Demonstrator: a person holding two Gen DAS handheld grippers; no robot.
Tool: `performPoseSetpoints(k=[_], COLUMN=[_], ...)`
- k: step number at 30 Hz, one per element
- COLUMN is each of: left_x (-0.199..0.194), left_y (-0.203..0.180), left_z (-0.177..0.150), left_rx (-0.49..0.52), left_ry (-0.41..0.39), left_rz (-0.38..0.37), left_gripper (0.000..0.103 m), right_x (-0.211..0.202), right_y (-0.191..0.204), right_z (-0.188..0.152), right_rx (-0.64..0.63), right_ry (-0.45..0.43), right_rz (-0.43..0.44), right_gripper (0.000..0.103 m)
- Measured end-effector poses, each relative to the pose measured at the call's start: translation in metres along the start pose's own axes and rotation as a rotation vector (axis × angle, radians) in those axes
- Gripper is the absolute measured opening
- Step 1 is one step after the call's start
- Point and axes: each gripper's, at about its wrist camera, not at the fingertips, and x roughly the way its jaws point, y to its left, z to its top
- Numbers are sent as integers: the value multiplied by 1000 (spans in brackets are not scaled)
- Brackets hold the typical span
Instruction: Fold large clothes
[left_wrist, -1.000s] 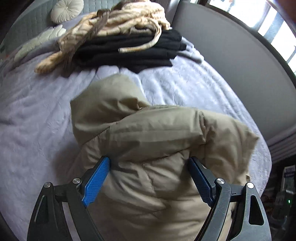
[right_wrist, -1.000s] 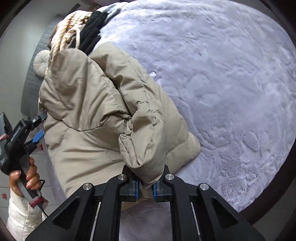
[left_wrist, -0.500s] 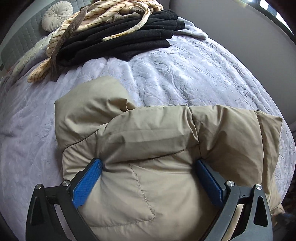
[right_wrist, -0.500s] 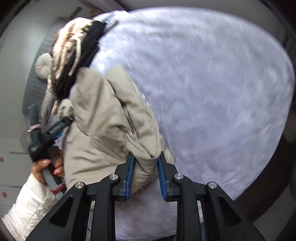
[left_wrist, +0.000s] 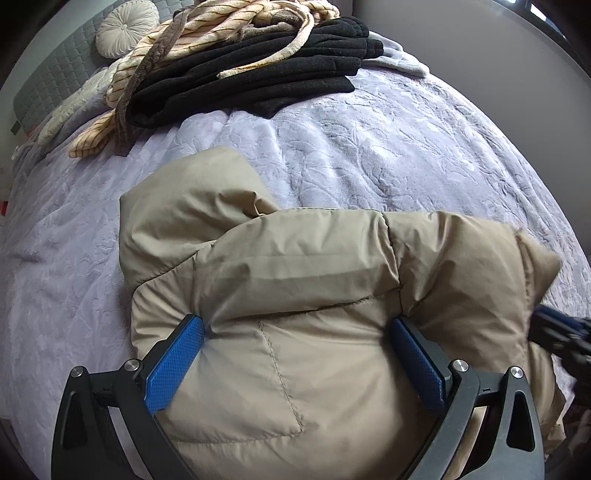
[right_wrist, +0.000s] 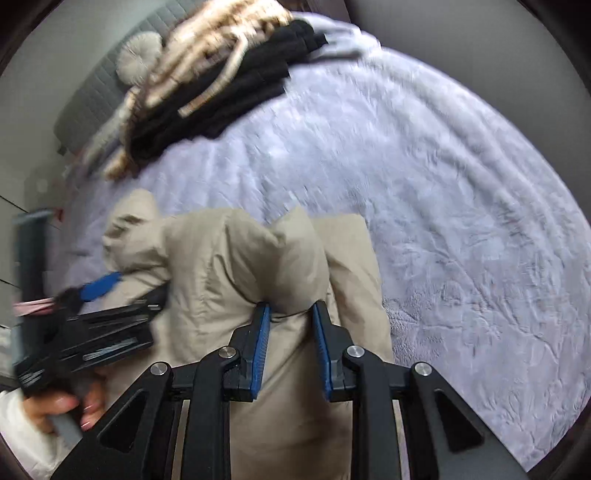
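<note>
Since the earlier frame, the right gripper (right_wrist: 290, 325) has carried the sleeve across the puffy beige padded jacket (left_wrist: 295, 295), its jaws having just eased apart then narrowed, pinching a fold. The left gripper (left_wrist: 295, 354) has spread wide, pads pressed into the jacket's bulk. The jacket lies on the lilac embossed bedspread (left_wrist: 369, 155). Beyond it sits a pile of folded black and cream striped garments (left_wrist: 251, 74). Judged: one fold nearly placed.

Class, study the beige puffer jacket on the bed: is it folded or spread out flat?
Folded. The beige puffer jacket lies bunched into a compact bundle, a sleeve doubled across its body, layers overlapping on the lilac bedspread.
</note>
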Motion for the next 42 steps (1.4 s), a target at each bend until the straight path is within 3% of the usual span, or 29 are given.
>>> performPoseSetpoints(k=[3, 8, 12, 17, 23, 26, 32, 34, 36, 37, 42], left_x=[-1, -26, -50, -60, -61, -57, -46, -45, -44, -44, -45], left_y=[-1, 5, 25, 59, 77, 81, 94, 96, 97, 97, 98], left_z=[2, -1, -18, -52, -82, -93, -101, -103, -104, -105, -106], left_rx=[-14, -79, -147, -267, -364, -388, -458, -473, -486, -490, -487], left_ry=[6, -27, -33, 35, 81, 100, 162, 166, 173, 174, 170], left_rz=[21, -3, -31, -39, -79, -96, -187, -194, -202, -206, -216], left_gripper=[100, 100, 100, 100, 100, 102, 102, 102, 102, 102, 102], right_x=[36, 52, 50, 37, 27, 17, -5, -13, -19, -20, -21], right_y=[-18, -35, -40, -40, -37, -36, -44, -45, -47, -48, -56], right_z=[3, 2, 4, 2, -5, -8, -19, -19, -18, -18, -16], right_rx=[53, 87, 81, 72, 39, 18, 33, 24, 11, 8, 29], right_ry=[79, 101, 118, 143, 161, 173, 193, 189, 179, 180, 184], right_rz=[44, 105, 140, 150, 116, 58, 64, 60, 39, 43, 96], right_gripper=[22, 22, 22, 22, 23, 36, 45, 54, 78, 82, 85])
